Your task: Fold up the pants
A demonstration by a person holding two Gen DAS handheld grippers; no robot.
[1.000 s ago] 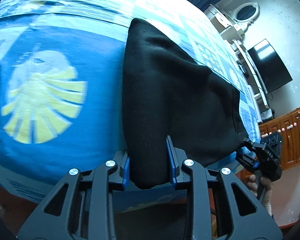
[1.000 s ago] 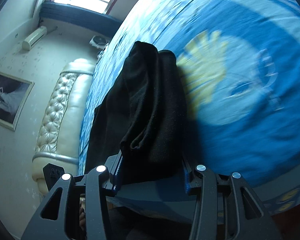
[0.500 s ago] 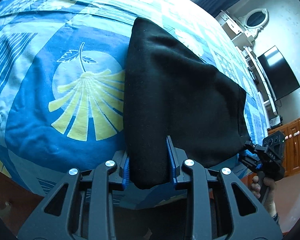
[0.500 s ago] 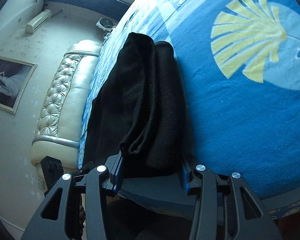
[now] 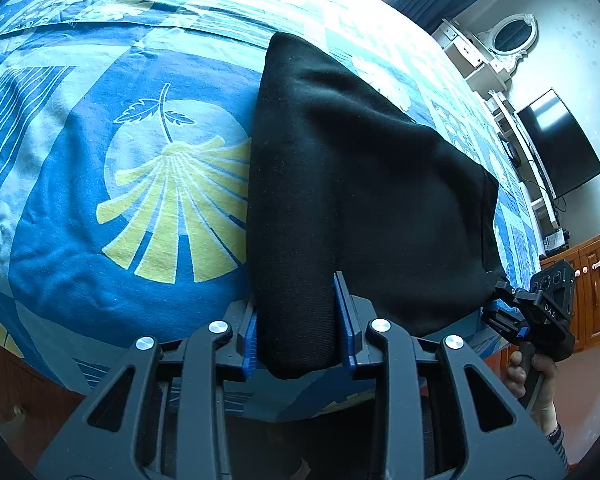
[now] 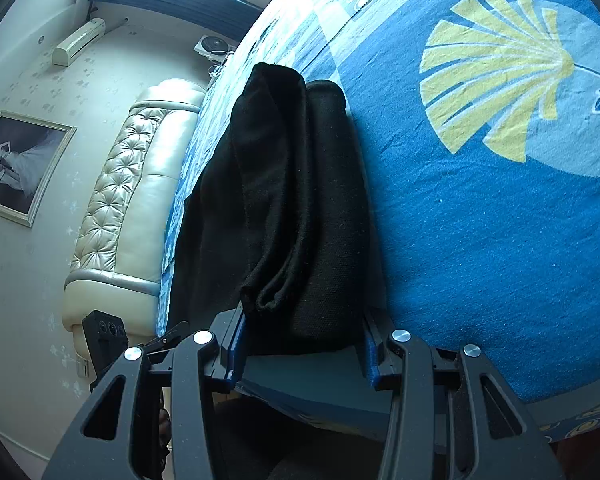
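Black pants (image 5: 360, 184) lie folded in layers on a blue patterned bedspread (image 5: 100, 184). My left gripper (image 5: 298, 320) is shut on one near corner of the pants. My right gripper (image 6: 302, 340) is shut on the other near corner, where several layers of black pants (image 6: 292, 208) bunch between the blue pads. The right gripper also shows at the right edge of the left wrist view (image 5: 540, 312), held by a hand. The left gripper shows at the lower left of the right wrist view (image 6: 108, 336).
A cream tufted headboard (image 6: 132, 184) stands at one end of the bed. A television (image 5: 560, 148) and wooden cabinets (image 5: 596, 280) stand past the other end. A framed picture (image 6: 16, 164) hangs on the wall. The bed's near edge is right below both grippers.
Both grippers have kept their hold on the pants. The views shifted across the bedspread, so the yellow shell pattern now sits closer to the pants in both views.
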